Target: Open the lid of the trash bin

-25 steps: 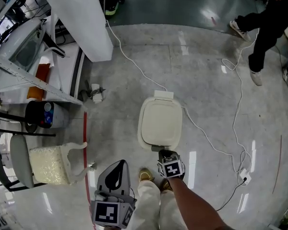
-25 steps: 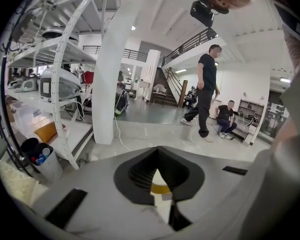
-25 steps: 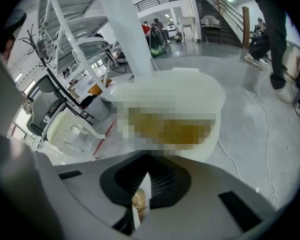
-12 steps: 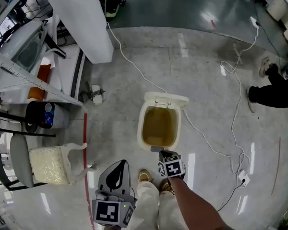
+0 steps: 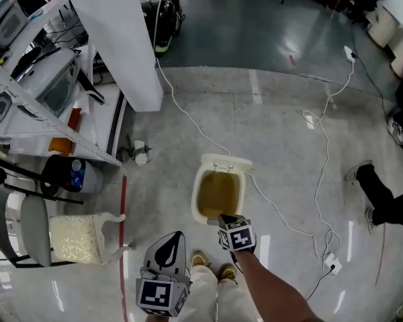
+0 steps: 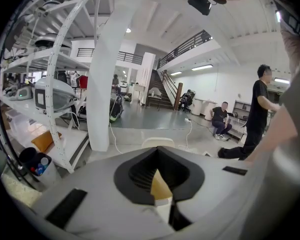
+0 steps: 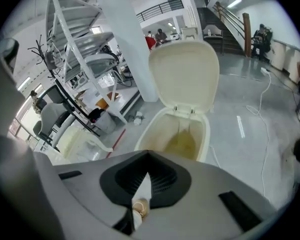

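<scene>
Right gripper view puts the lid [image 7: 185, 74] upright at centre frame, so the right gripper [image 7: 142, 183], jaws together on nothing, likely needs steady pressure, no jerks.

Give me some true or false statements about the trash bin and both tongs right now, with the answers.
1. The trash bin has its lid standing open. True.
2. The right tongs grip the lid. False: they are shut on nothing, away from the lid.
3. A white cable runs past the bin. True.
4. The left tongs are wide open. False: they are shut and empty.
</scene>
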{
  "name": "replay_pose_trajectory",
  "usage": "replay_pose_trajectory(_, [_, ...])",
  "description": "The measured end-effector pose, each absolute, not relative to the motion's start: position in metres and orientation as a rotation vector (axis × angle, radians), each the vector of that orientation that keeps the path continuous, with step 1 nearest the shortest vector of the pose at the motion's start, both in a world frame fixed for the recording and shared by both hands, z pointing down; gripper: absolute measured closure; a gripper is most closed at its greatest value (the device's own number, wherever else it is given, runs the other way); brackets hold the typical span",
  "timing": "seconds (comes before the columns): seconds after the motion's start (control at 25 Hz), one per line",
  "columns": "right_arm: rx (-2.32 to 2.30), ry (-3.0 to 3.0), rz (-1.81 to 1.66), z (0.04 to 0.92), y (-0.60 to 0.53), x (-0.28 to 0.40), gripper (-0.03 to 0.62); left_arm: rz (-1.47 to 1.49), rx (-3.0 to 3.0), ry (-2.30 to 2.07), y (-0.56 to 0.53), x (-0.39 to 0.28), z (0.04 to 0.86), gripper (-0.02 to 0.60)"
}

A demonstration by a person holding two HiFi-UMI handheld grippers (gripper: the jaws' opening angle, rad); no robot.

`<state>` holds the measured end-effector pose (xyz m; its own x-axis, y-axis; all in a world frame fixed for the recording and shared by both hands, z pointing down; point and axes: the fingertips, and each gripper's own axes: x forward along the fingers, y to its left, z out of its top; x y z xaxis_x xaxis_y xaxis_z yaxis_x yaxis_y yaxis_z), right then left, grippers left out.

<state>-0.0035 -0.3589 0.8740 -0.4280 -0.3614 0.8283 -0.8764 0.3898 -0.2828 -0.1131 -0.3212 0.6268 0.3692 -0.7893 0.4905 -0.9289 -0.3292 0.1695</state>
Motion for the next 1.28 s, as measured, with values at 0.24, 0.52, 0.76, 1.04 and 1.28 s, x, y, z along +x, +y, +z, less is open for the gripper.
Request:
replay_pose_trajectory(0.24, [1.113,-2.067,0.881,0.767,-0.400,-0.003,0.560,0.398,2.306,-1.514,-0.320,-0.109,0.560,0.588])
replay_pose_trajectory(0.52, [1.207,-2.218,0.750,0.640,-0.442,0.000,0.560,0.313,2.337,-1.534,-0.319,-0.104,0.483,0.588])
replay_pose_trajectory(0.76, [1.232,-2.388,0.596,0.537,-0.434,-0.004,0.560,0.265,2.377,-1.530,-0.308,-0.093,0.434,0.588])
replay_pose_trajectory(1.04, [1.316,-2.604,0.365,0.419,-0.415,0.004,0.560,0.217,2.444,-1.511,-0.308,-0.083,0.398,0.588])
replay_pose_trajectory(1.28, [1.379,-2.751,0.118,0.318,-0.368,0.019,0.560,0.174,2.502,-1.493,-0.302,-0.075,0.371,0.588])
